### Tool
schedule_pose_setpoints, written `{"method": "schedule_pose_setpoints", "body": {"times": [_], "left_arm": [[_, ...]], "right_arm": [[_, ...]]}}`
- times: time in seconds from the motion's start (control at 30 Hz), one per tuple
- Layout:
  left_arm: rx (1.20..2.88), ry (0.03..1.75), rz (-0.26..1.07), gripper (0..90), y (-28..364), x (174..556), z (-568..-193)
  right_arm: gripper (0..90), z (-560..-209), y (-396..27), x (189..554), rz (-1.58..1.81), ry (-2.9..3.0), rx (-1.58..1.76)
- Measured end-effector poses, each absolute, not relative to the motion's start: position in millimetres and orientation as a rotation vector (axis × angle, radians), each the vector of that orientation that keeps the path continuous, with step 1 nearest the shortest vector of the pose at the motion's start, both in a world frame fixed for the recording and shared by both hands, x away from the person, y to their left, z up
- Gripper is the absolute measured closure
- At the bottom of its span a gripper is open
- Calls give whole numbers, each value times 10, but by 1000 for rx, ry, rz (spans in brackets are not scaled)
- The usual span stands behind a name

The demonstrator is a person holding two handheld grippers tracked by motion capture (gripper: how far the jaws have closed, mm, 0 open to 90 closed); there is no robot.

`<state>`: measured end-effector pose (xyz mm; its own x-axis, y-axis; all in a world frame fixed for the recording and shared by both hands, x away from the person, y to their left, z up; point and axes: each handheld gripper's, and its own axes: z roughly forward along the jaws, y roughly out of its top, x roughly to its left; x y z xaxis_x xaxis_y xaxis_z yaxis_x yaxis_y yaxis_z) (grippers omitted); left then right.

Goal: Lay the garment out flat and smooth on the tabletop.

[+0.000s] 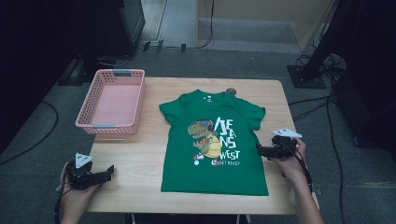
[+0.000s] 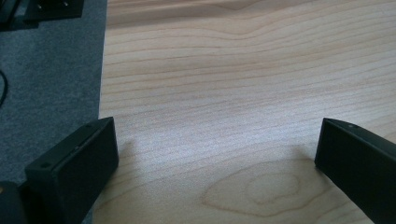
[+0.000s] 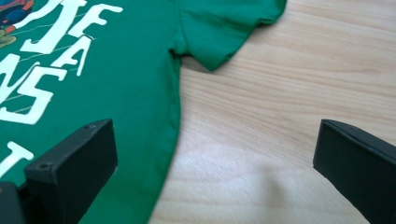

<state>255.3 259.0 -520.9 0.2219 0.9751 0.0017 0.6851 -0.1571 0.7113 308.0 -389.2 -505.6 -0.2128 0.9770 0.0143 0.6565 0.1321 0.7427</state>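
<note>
Just left of right claw (image 3: 217, 154): green T-shirt (image 3: 116, 84)

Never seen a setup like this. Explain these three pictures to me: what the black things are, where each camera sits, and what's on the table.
A person holds a handheld two-jaw tool in each hand: the left gripper and the right gripper. The high view looks down on the wooden table. The other two views ride on the grippers, looking along their black jaws. On the table lie a green T-shirt, spread flat with a dinosaur print, and a pink basket. Both grippers are open and hold nothing; the right one sits at the shirt's side edge.
</note>
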Motion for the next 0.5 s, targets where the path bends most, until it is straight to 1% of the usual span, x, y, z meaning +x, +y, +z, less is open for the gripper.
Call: {"method": "schedule_pose_setpoints", "body": {"times": [0.5], "left_arm": [[1912,1532,641,0,2592,2554,-5208]], "right_arm": [[0,-5069,-4022,2898,876,1912,1591]]}}
